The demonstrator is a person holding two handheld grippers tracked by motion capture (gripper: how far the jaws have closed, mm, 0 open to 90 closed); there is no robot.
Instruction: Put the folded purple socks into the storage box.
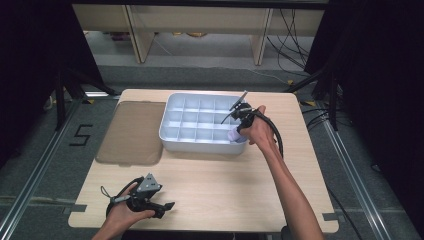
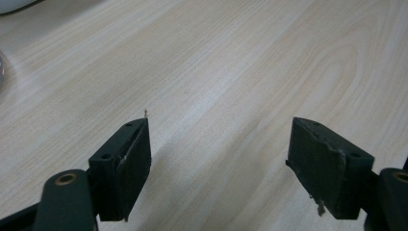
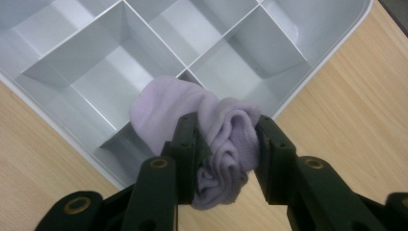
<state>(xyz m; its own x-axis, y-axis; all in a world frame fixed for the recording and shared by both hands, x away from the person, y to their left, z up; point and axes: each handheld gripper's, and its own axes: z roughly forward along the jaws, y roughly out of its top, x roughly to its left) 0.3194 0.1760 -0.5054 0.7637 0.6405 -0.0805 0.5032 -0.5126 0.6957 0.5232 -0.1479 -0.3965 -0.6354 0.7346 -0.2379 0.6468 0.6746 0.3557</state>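
Desk (image 1: 210, 190): light wood grain.

Organizer tray (image 1: 172, 131): white plastic, split by a grid of partitions into rectangular compartments; stands at the far centre of the desk. The compartments that can be seen hold nothing.

Lid (image 1: 131, 132): flat, translucent brown-grey panel lying just beside the tray's left side.

Rolled sock (image 3: 211, 130): pale lilac, bundled. It is clamped between the jaws of the right gripper (image 3: 226, 144), above the tray's near right corner compartment, partly over its rim.

Left gripper (image 2: 219, 163): at the near left edge of the desk, well apart from the tray; jaws spread wide, nothing between them, bare wood beneath.
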